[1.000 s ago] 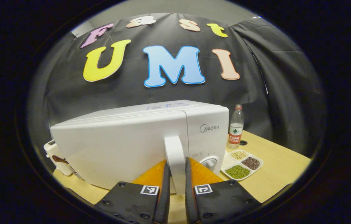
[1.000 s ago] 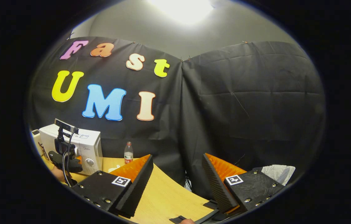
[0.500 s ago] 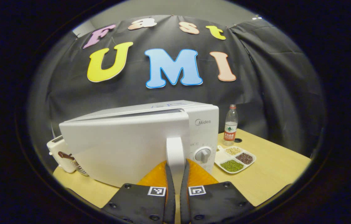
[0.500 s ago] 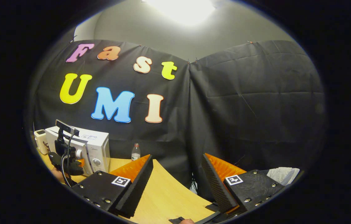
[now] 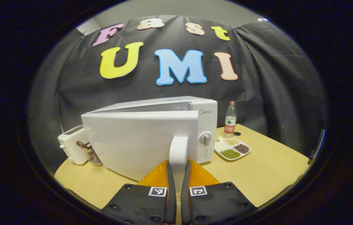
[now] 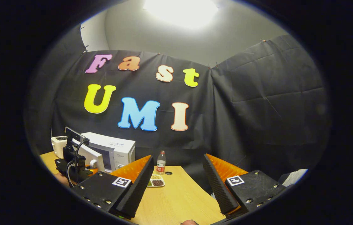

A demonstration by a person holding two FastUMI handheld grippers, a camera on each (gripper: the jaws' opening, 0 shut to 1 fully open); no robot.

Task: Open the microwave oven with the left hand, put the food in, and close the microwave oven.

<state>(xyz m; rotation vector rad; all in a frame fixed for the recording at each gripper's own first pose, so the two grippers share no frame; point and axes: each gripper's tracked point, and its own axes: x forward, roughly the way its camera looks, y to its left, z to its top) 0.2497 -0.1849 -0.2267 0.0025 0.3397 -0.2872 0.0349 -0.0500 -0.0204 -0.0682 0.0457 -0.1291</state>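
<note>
Water bottle (image 5: 230, 119), upright on wooden table (image 5: 267, 168); white toaster (image 5: 71, 148) at the table's far-left edge.

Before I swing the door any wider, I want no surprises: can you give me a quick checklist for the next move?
1. Grip on the door handle: the left gripper is closed on it, a finger on each side. Ok.
2. Microwave door: partly swung out from the microwave, not yet wide. Not ok for loading.
3. Door's swing path: the toaster stands close by the door's far edge. Cannot tell whether it clears.
4. Food tray: on the table beside the microwave, next to the bottle. Ok.
5. Right gripper: open, holding nothing, free to fetch the tray. Ok.
6. Inside of the microwave: hidden by the door. Cannot tell.
</note>
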